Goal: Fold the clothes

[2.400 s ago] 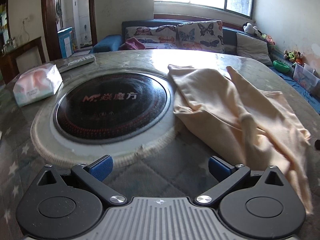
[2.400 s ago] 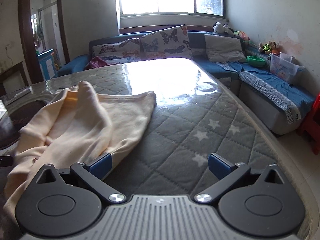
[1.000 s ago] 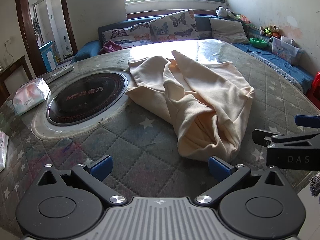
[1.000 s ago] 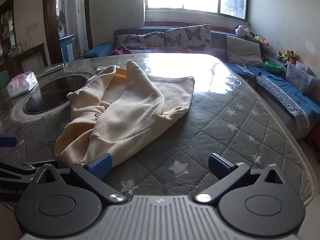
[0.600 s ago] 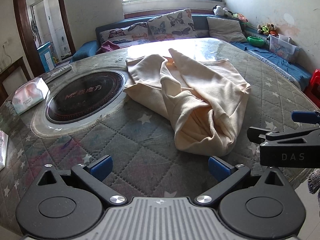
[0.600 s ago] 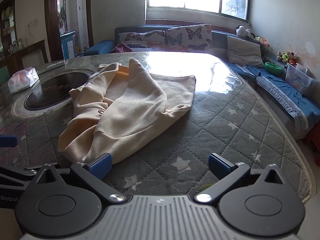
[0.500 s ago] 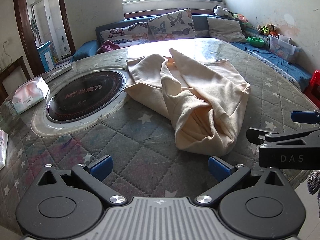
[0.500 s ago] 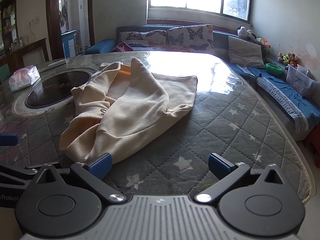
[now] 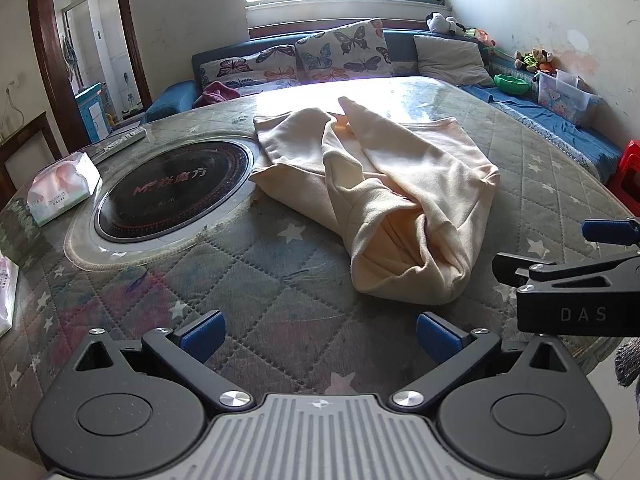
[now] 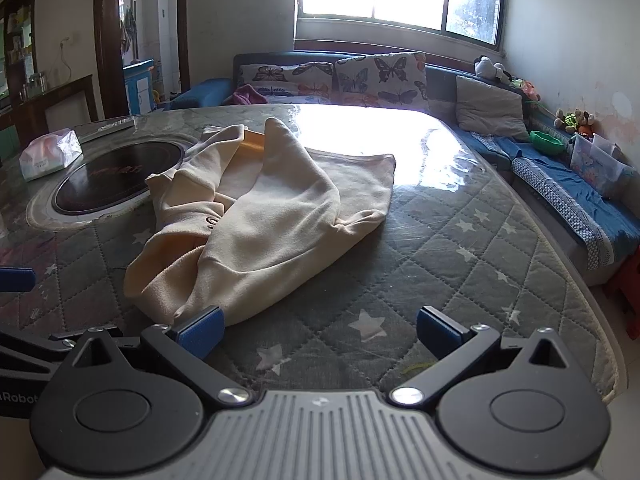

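A cream garment (image 9: 400,184) lies crumpled in a loose heap on the round quilted table (image 9: 280,264); it also shows in the right wrist view (image 10: 272,216). My left gripper (image 9: 318,330) is open and empty, held back near the table's front edge, short of the garment. My right gripper (image 10: 318,328) is open and empty, its left blue pad (image 10: 200,330) just in front of the garment's near hem. The right gripper also shows from the side at the right edge of the left wrist view (image 9: 580,276).
A black round cooktop (image 9: 172,188) is set into the table left of the garment. A tissue pack (image 9: 60,188) lies at the far left. A sofa with butterfly cushions (image 9: 340,56) stands behind the table. A red stool (image 9: 628,172) stands at the right.
Both grippers have drawn back from the garment toward the table's front edge and stayed open. The garment lies where it was dropped, unmoved in the last second.
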